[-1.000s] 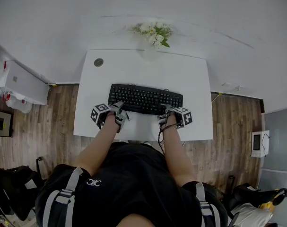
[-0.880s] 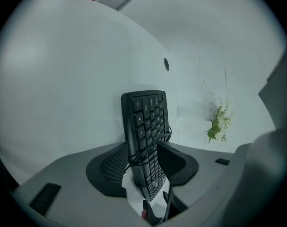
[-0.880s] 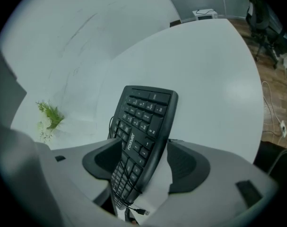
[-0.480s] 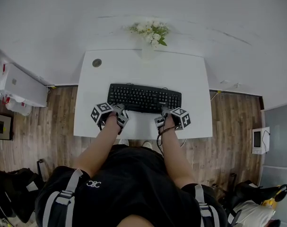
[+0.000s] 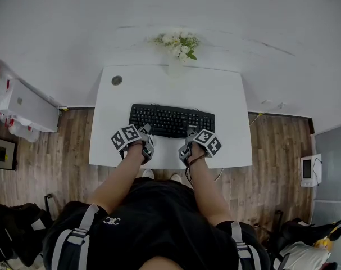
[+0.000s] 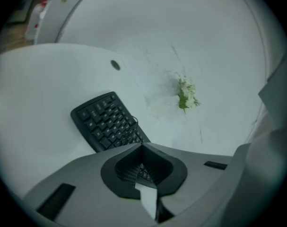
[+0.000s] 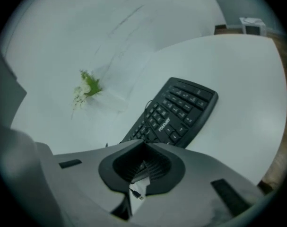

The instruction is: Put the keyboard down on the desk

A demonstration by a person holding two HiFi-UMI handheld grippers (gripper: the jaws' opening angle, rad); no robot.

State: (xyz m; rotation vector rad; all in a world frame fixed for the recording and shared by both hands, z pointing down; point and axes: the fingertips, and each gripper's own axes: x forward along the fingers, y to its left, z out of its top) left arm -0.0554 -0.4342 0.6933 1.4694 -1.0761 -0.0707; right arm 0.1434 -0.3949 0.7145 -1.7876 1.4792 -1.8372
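The black keyboard (image 5: 171, 120) lies flat on the white desk (image 5: 226, 94), its long side across the desk. My left gripper (image 5: 145, 131) is at the keyboard's near left corner, and its jaws are shut with nothing between them. My right gripper (image 5: 191, 135) is by the near right corner, also shut and empty. In the left gripper view the keyboard (image 6: 108, 119) shows just past the closed jaw tips (image 6: 142, 145). In the right gripper view the keyboard (image 7: 181, 112) lies beyond the closed tips (image 7: 144, 143).
A vase of white flowers (image 5: 178, 43) stands at the desk's far edge against the wall. A round grommet (image 5: 117, 80) sits at the far left corner. A white cabinet (image 5: 24, 103) stands on the wood floor to the left. A cable (image 5: 190, 170) hangs by the right wrist.
Both grippers have shut their jaws and drawn back a little from the keyboard's front corners toward the person. The keyboard stays flat on the desk.
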